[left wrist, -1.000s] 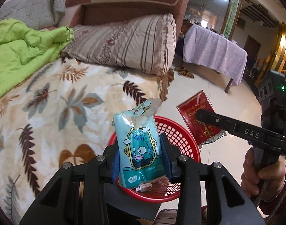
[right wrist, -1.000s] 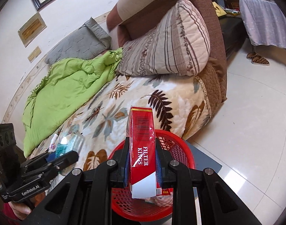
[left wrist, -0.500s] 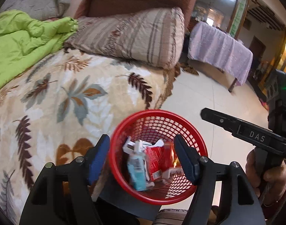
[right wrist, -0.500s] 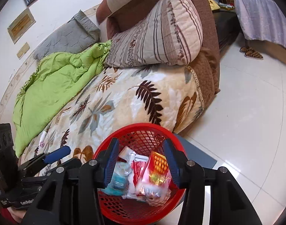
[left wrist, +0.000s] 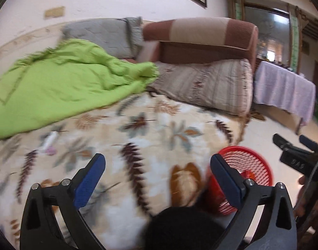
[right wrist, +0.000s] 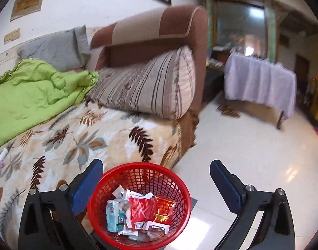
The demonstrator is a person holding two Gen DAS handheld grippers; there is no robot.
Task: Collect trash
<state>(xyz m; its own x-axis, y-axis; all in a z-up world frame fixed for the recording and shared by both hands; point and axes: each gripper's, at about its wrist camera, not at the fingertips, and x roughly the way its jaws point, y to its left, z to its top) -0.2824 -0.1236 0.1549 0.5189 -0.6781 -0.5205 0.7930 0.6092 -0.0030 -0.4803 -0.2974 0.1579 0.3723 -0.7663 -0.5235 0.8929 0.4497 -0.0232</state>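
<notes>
A red mesh basket point(right wrist: 146, 177) stands on the floor by the bed's corner. Inside lie a teal tissue pack point(right wrist: 114, 214), a red cigarette pack point(right wrist: 138, 210), a red wrapper point(right wrist: 162, 208) and other scraps. My right gripper point(right wrist: 157, 164) hovers above the basket, its jaws opening wide with nothing held between them. My left gripper point(left wrist: 157, 160) is over the leaf-patterned blanket point(left wrist: 138, 129), its jaws also opening and empty; the basket point(left wrist: 246, 160) sits to its right. A small white and pink item point(left wrist: 49, 140) lies on the blanket, further left.
A green quilt point(left wrist: 54, 87) and a striped pillow point(left wrist: 211, 83) lie against the brown sofa back point(left wrist: 200, 35). A table under a lilac cloth point(right wrist: 261, 81) stands across the pale tiled floor point(right wrist: 242, 150). A dark pad lies under the basket.
Both grippers let go: the tissue pack and the cigarette pack dropped into the basket. Both jaws spread wide. The left gripper swung left over the bed; the right one lifted and tilted up.
</notes>
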